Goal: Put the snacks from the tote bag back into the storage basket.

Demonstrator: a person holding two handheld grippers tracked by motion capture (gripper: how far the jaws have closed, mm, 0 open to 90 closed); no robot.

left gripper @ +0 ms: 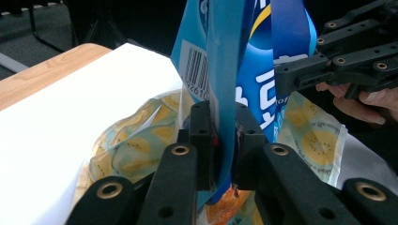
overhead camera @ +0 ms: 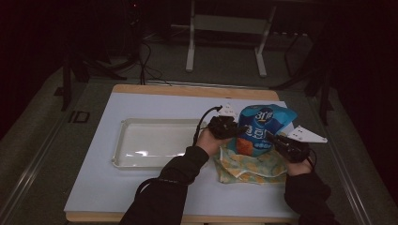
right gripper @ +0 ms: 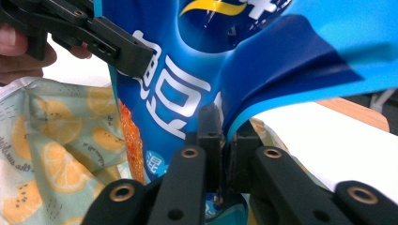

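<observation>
A blue snack bag stands upright over a pale cloth bag with an orange-slice print on the white table mat. My left gripper is shut on the snack bag's left side seam. My right gripper is shut on the snack bag's right edge. In the left gripper view, the right gripper clamps the blue bag farther off, with the printed cloth bag below. In the right gripper view, the left gripper bites the blue bag above the printed cloth.
An empty white tray lies left of the bags on the mat. The wooden table edge runs along the far side. White table legs and cables stand on the dark floor beyond.
</observation>
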